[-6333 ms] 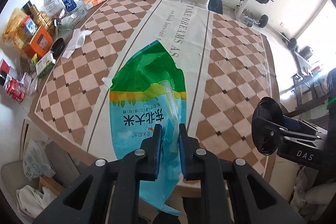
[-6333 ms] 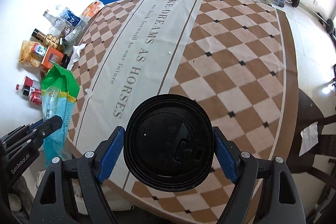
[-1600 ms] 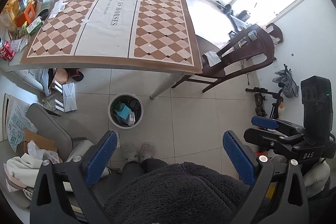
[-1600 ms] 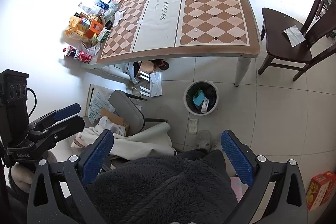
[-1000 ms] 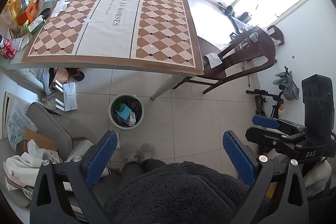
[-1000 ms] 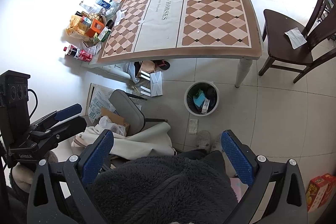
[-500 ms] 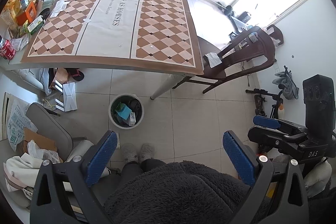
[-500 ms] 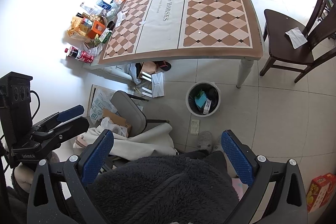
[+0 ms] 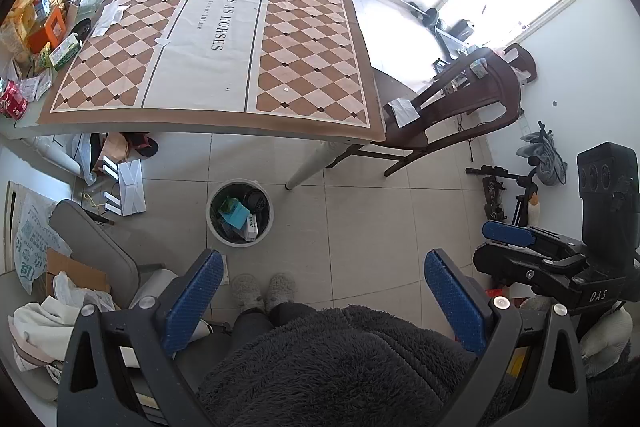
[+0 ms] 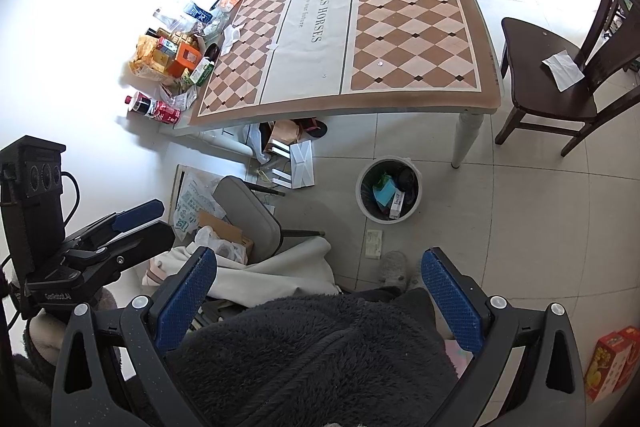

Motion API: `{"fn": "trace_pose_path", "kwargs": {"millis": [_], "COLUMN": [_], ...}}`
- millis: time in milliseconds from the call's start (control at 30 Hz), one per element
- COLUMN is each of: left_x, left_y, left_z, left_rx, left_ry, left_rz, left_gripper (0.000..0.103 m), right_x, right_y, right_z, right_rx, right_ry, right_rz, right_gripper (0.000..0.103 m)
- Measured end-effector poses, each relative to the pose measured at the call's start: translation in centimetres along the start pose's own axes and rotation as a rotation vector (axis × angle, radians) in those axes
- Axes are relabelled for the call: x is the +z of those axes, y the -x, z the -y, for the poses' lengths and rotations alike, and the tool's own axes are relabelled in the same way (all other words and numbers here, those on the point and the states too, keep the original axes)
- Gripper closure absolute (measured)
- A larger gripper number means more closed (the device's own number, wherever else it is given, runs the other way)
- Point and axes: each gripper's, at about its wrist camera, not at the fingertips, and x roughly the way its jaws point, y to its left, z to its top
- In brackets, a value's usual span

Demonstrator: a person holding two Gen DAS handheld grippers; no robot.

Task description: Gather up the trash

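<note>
Both grippers are held high over the floor, well back from the table. My left gripper is open and empty. My right gripper is open and empty. A round white trash bin stands on the tiled floor by the table leg; it also shows in the right wrist view. It holds a blue-green bag, a black lid and a small carton. The checkered tablecloth carries a crumpled white tissue and a small white scrap near its left side.
Snack boxes, bottles and a red can crowd the table's left edge. A dark wooden chair with a white paper stands right of the table. A grey chair, bags and cardboard lie on the floor at left. The person's dark fleece and slippers are below the grippers.
Six seconds ago my left gripper held the blue-green bag and my right the black lid at the table; both are now open, far back. Over the last second little moves.
</note>
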Motion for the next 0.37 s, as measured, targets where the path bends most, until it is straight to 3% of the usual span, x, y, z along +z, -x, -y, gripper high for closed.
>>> {"fn": "trace_pose_path", "kwargs": {"millis": [367], "left_x": [-0.16], "left_y": [0.0], "left_z": [0.27], "left_rx": [-0.011], "left_ry": [-0.003], "left_rz": [-0.003], "left_gripper": [0.0], "right_x": [0.03], "right_y": [0.02], "right_z": [0.26], "right_rx": [0.001], "right_ry": [0.004], "right_rz": [-0.002], "right_gripper": [0.0]}}
